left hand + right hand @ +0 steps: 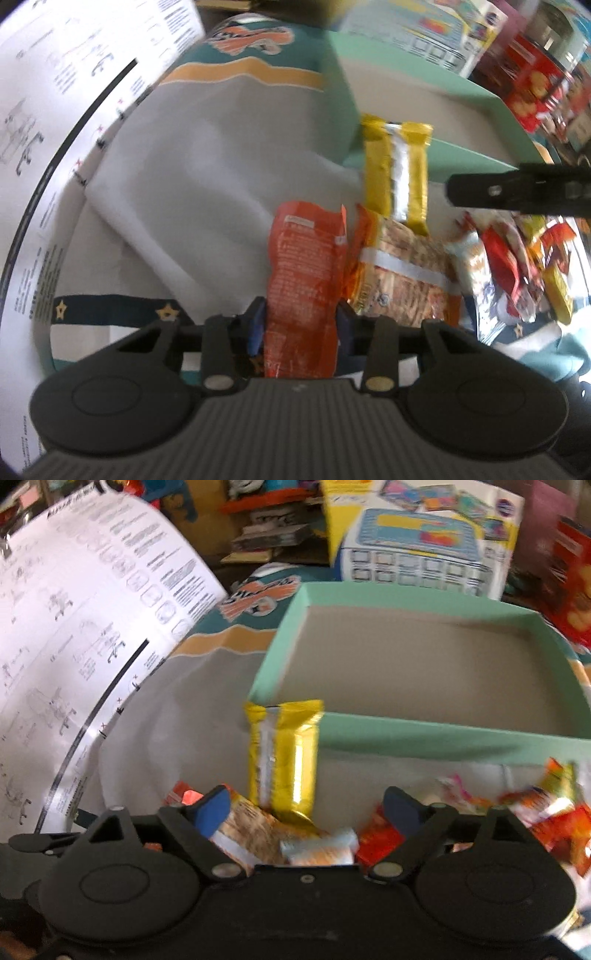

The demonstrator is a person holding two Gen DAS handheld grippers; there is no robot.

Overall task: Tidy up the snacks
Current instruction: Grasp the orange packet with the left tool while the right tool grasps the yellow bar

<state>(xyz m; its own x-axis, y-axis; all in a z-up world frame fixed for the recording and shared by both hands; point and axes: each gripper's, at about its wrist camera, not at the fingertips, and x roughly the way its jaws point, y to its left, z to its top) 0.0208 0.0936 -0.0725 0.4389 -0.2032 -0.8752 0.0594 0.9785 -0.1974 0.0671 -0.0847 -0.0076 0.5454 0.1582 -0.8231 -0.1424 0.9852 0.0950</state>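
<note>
My left gripper (301,325) is shut on an orange snack packet (304,266), which stands up between the blue pads. Beside it lie a cracker pack (402,280) and a yellow bar (397,170) that leans on the mint-green box (476,162). My right gripper (306,808) is open above the cracker pack (255,830), with the yellow bar (284,753) just ahead, leaning on the box's front wall (443,734). The box is empty inside. The right gripper's finger (517,188) shows at the right of the left wrist view.
A pile of mixed snack packets (517,266) lies to the right, also seen in the right wrist view (546,812). A large white printed sheet (74,646) curves along the left. Toy and biscuit boxes (424,542) stand behind the green box.
</note>
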